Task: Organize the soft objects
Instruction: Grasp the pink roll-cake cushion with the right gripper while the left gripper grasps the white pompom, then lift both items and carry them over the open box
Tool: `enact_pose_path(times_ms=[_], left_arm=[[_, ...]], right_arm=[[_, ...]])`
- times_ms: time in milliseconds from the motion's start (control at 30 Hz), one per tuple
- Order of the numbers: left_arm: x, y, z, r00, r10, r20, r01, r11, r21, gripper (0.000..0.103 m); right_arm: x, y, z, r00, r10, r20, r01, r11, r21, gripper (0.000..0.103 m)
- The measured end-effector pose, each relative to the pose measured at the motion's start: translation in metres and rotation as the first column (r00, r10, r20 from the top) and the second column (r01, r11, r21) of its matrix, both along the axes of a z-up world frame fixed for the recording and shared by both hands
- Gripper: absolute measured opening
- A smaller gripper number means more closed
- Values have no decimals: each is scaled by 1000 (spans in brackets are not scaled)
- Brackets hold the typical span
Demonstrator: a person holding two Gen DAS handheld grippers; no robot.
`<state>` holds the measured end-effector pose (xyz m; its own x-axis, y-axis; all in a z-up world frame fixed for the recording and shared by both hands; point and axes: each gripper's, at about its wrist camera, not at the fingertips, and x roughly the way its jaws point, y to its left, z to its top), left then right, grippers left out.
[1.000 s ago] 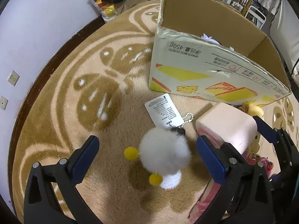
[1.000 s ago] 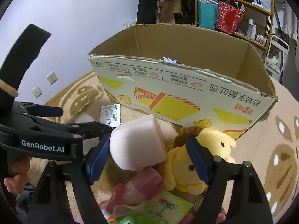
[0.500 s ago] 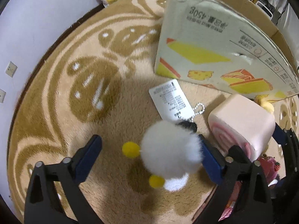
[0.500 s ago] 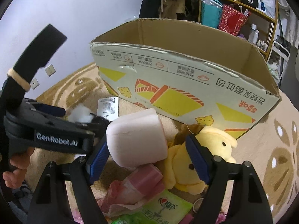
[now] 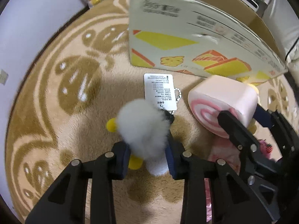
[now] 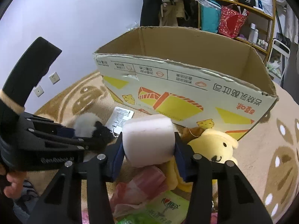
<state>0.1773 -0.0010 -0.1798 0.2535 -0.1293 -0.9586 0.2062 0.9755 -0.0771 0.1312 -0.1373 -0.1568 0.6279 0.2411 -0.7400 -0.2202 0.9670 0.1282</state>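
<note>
Both grippers are closing on soft toys lying on the patterned rug [image 5: 56, 112] in front of the open cardboard box [image 6: 186, 93]. Right gripper [image 6: 148, 152] jaws press the sides of the pink swirl-roll cushion [image 6: 149, 141], a pale block with a pink spiral end. Left gripper [image 5: 147, 154] jaws, narrower, squeeze the white fluffy pompom toy [image 5: 143, 127], which has 2 yellow feet and a tag [image 5: 159, 91].

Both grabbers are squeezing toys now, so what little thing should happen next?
Probably lift both, since each gripper is closing on its toy: the left gripper on the fluffy white plush with yellow feet, the right gripper on the pink swirl-roll foam toy, beside the open cardboard box.
</note>
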Motion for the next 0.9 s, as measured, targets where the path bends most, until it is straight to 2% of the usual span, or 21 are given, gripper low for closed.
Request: enact_pose_path(times_ms=[100,267,500,700,833,900], left_arm=[[-5,-5,-1,1000,-14,15,14,999,29,31],[-13,-2,6,999,0,51,-2,999,36,29],[-33,13,31,987,51,151,-53,999,6,27],[-55,18,64,962,88,257,-89,996,-6,27],[-65,11,85,928,59,367,-80,996,42,27],[-70,9,93,917,56,395,-81,996,46,27]], right_arm=[[-2,-3,3,1000,-13,1,13,1000,23,47],[-11,-11,13,999,-36,19,35,997,62,45],[-26,-17,33,997,-58,60,54,996,73,45],[-38,-21,44,993,-85,79,78,994,78,45],[-45,-21,53,990,-97,105,89,993,79,45],[-50,-23,58,987,-101,124,92,993,76,45]])
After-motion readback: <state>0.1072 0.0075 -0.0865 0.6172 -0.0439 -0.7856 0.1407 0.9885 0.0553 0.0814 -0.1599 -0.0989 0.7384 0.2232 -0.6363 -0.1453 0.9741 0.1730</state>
